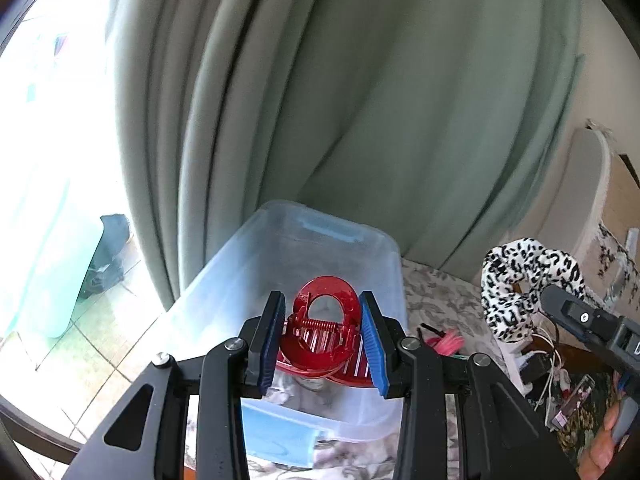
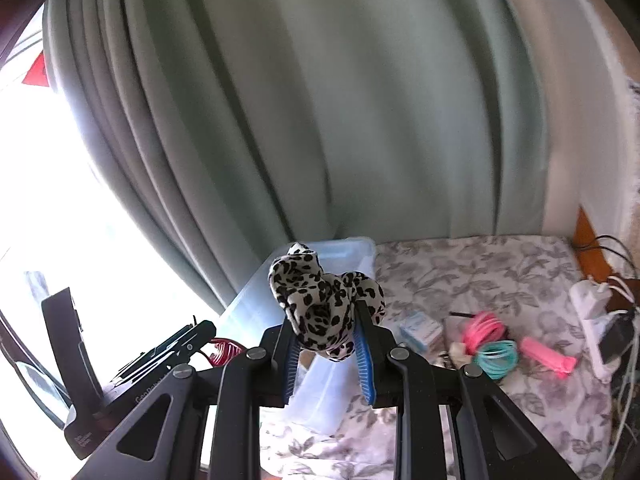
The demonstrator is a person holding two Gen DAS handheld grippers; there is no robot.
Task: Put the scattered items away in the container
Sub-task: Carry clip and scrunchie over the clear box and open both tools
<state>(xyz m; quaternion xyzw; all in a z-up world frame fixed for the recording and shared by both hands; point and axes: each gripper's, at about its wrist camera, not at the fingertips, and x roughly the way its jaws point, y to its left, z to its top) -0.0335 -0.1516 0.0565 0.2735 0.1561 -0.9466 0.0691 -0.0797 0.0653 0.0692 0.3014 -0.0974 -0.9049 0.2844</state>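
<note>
My left gripper (image 1: 323, 304) is shut on a red hair claw clip (image 1: 326, 322) and holds it over the open clear plastic container (image 1: 256, 264). My right gripper (image 2: 324, 312) is shut on a black-and-white leopard-print scrunchie (image 2: 320, 300), held above the table beside the container (image 2: 256, 312); the scrunchie also shows in the left wrist view (image 1: 516, 280). On the floral cloth lie pink bands (image 2: 482, 330), teal bands (image 2: 498, 358), a pink tube (image 2: 548, 356) and a small light-blue box (image 2: 420, 330).
A green curtain (image 2: 320, 120) hangs behind the table, with a bright window to the left. A white power strip with cables (image 2: 596, 320) lies at the table's right edge. A phone (image 1: 572, 400) lies near it.
</note>
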